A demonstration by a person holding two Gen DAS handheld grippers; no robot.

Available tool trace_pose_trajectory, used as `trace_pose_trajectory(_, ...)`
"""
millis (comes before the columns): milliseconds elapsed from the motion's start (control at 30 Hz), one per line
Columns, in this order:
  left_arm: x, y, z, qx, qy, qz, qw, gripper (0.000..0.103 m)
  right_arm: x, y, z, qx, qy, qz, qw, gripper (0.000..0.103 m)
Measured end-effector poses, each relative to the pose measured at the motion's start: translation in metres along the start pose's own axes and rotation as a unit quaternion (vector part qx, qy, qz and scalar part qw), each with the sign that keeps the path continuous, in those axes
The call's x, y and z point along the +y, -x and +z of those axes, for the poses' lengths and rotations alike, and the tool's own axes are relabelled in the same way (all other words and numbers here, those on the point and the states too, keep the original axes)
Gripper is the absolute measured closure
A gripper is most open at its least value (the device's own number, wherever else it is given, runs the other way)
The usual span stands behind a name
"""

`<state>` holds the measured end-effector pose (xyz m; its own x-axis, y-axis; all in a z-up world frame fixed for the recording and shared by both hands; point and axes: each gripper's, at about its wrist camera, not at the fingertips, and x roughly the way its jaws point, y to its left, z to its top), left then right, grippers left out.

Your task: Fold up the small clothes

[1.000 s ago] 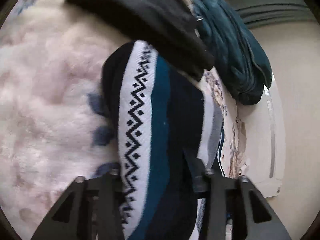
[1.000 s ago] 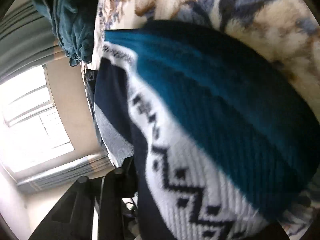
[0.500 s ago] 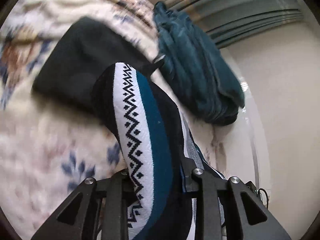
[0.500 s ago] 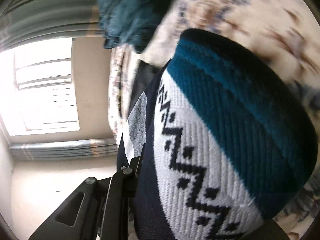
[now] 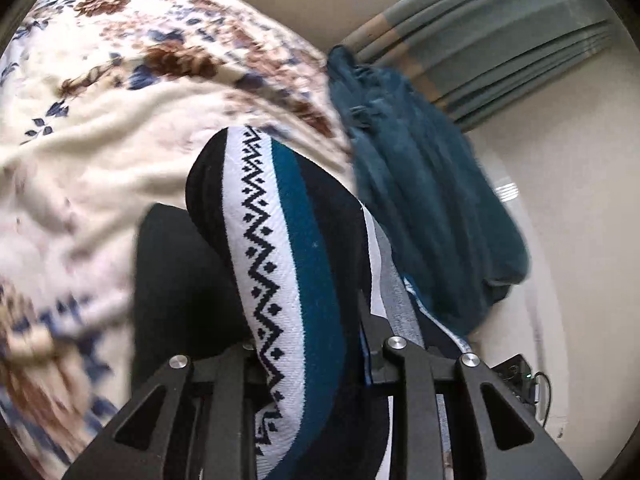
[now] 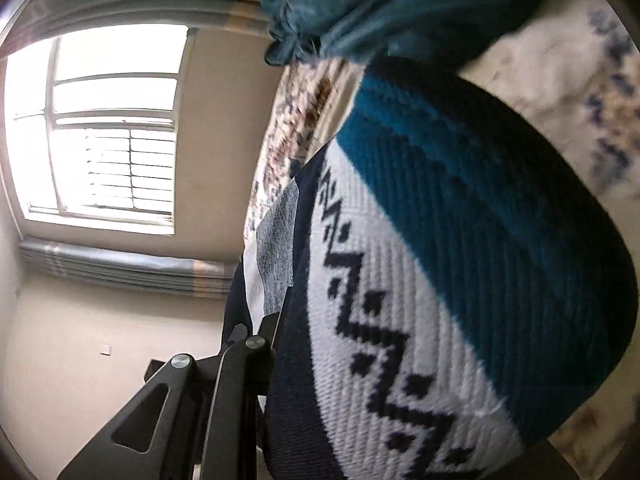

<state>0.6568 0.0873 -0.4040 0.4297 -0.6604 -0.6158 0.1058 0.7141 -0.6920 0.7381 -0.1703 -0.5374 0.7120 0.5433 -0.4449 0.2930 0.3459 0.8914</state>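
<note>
A patterned sock, navy with a white zigzag band and a teal stripe, is pinched in my left gripper, which is shut on it, and lifted over the floral blanket. The same sock fills the right wrist view. My right gripper is closed on it; only its left finger shows, the other is hidden by the sock. A black garment lies on the blanket just under and left of the sock.
A crumpled teal garment lies on the blanket's right edge, and it also shows in the right wrist view. Grey curtains, a bright window and beige walls lie beyond the bed.
Both grippers have lifted and tilted with the sock. The black garment has slid from above the sock to below it in the left view. More window and wall show in the right view.
</note>
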Motion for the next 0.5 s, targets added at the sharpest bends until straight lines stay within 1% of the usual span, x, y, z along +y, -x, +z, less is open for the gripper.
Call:
trace_pose_trajectory(67, 0.025, -0.011, -0.002, 0.015, 0.012, 0.021, 0.9996, 0.081, -0.011, -0.023, -0.002, 0.01, -0.001, -0.01, 1.0, 0.082)
trace_pose_trajectory(100, 0.038, -0.015, -0.006, 0.022, 0.021, 0.025, 0.9992, 0.08, -0.018, -0.038, -0.005, 0.021, 0.002, -0.024, 0.999, 0.082)
trace_pose_trajectory(167, 0.056, -0.019, -0.015, 0.031, 0.032, 0.029, 0.9986, 0.08, -0.032, -0.053, -0.01, 0.036, -0.003, -0.048, 0.998, 0.082)
trace_pose_trajectory(200, 0.06, -0.018, -0.017, 0.031, 0.036, 0.024, 0.9986, 0.079, -0.04, -0.054, -0.011, 0.04, -0.009, -0.057, 0.998, 0.081)
trace_pose_trajectory(233, 0.061, -0.016, -0.02, 0.032, 0.037, 0.02, 0.9986, 0.078, -0.045, -0.053, -0.012, 0.042, -0.014, -0.058, 0.997, 0.081)
trace_pose_trajectory(300, 0.059, -0.013, -0.024, 0.033, 0.037, 0.019, 0.9986, 0.077, -0.054, -0.044, -0.011, 0.048, -0.021, -0.068, 0.996, 0.074)
trace_pose_trajectory(333, 0.057, -0.009, -0.027, 0.034, 0.036, 0.02, 0.9986, 0.077, -0.055, -0.039, -0.007, 0.049, -0.023, -0.073, 0.996, 0.074)
trace_pose_trajectory(400, 0.054, -0.004, -0.026, 0.036, 0.037, 0.03, 0.9982, 0.074, -0.059, -0.026, -0.006, 0.061, -0.024, -0.088, 0.994, 0.064)
trace_pose_trajectory(433, 0.054, -0.001, -0.027, 0.034, 0.039, 0.031, 0.9982, 0.074, -0.06, -0.024, -0.001, 0.063, -0.024, -0.091, 0.994, 0.064)
trace_pose_trajectory(500, 0.051, 0.01, -0.032, 0.031, 0.037, 0.049, 0.9976, 0.071, -0.062, -0.013, 0.006, 0.069, -0.032, -0.086, 0.993, 0.063)
